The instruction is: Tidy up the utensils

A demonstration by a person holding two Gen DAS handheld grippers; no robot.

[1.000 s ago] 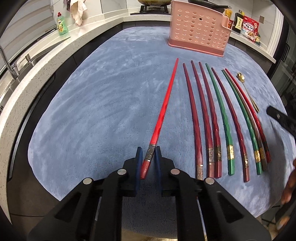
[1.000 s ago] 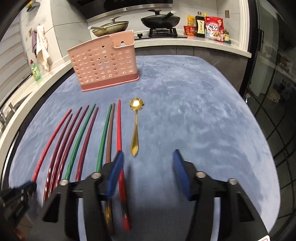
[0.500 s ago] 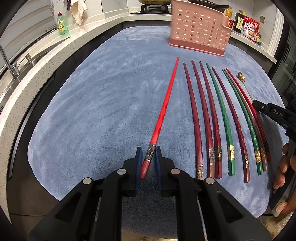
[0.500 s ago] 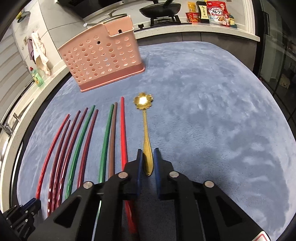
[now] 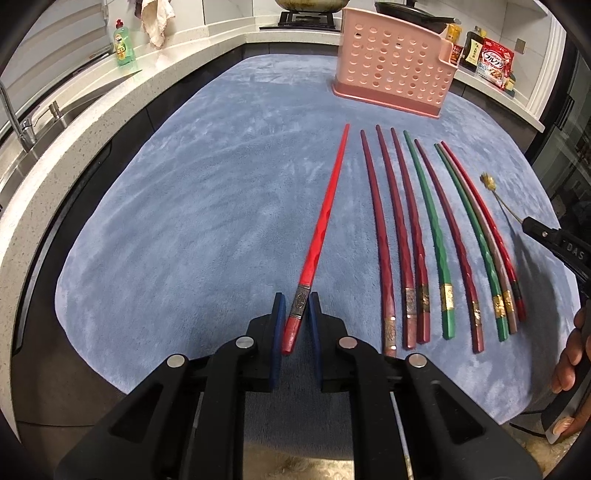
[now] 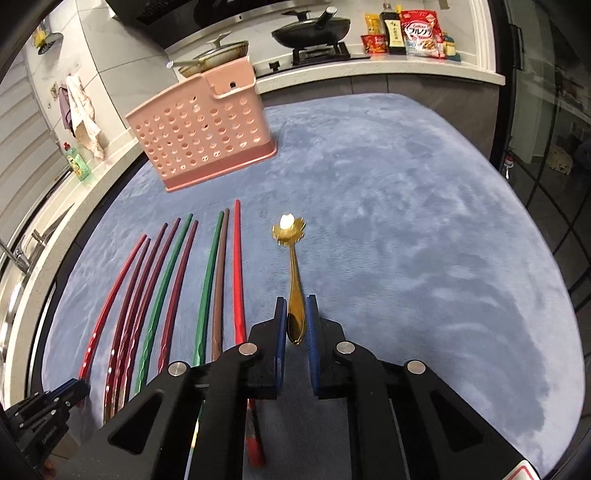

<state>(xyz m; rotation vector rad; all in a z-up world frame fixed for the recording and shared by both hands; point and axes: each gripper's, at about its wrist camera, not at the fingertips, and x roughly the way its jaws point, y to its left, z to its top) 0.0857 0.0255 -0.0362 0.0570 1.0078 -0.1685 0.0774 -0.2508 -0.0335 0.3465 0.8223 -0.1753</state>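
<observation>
Green soap bottle [image 5: 123, 43], hanging towel [image 5: 155, 20], black wok [image 6: 312, 30], cereal bag [image 6: 421, 34].

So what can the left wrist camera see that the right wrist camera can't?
Only the left wrist view shows the left gripper shut on the bright red chopstick, and part of a hand at the right edge.

Only the right wrist view shows the right gripper shut on the gold spoon, whose flower-shaped bowl faces the camera.

Both show the pink utensil holder, the row of red, maroon, green and brown chopsticks, the blue mat and the green bottle.
</observation>
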